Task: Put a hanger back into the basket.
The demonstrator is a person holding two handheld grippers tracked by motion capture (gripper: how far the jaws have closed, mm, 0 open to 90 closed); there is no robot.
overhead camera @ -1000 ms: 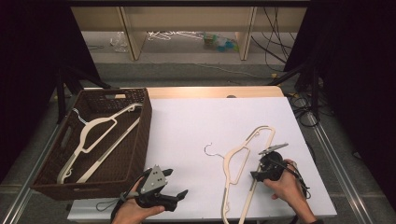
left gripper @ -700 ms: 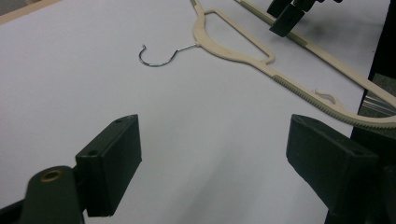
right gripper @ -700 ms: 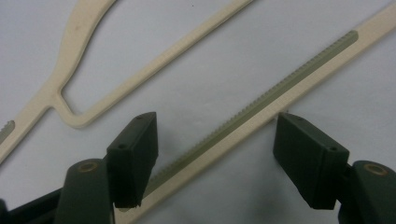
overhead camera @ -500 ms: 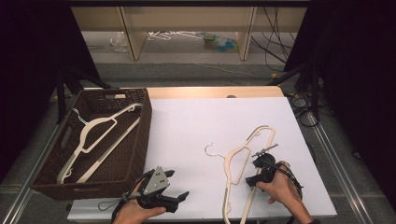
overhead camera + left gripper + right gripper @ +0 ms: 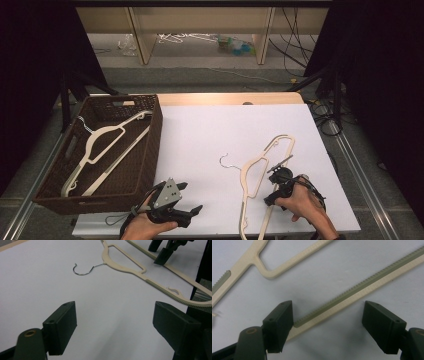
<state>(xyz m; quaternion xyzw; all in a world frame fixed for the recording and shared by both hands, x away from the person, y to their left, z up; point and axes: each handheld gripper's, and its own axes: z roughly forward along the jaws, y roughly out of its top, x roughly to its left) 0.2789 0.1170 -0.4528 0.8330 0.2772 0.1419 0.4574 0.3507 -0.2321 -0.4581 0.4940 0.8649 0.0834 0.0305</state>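
Cream plastic clothes hanger w/ thin wire hook (image 5: 260,172) lies flat on the white table sheet (image 5: 210,135), right of centre, hook end pointing left, long ribbed bar running toward the near edge. Right gripper (image 5: 278,176) sits over that bar at the near right; its jaws have just been opening and now stand wide apart, bar passing between them on the sheet, left pad just beside it, nothing gripped. In the right gripper view the ribbed bar (image 5: 362,290) runs diagonally across the gap. Left gripper (image 5: 187,200) rests at the near edge, left of the hanger & well apart from it, jaws wide open w/ nothing between them, just bare sheet. Dark brown woven basket (image 5: 150,150) at far left holds a second cream hanger (image 5: 102,145), lying slanted inside.
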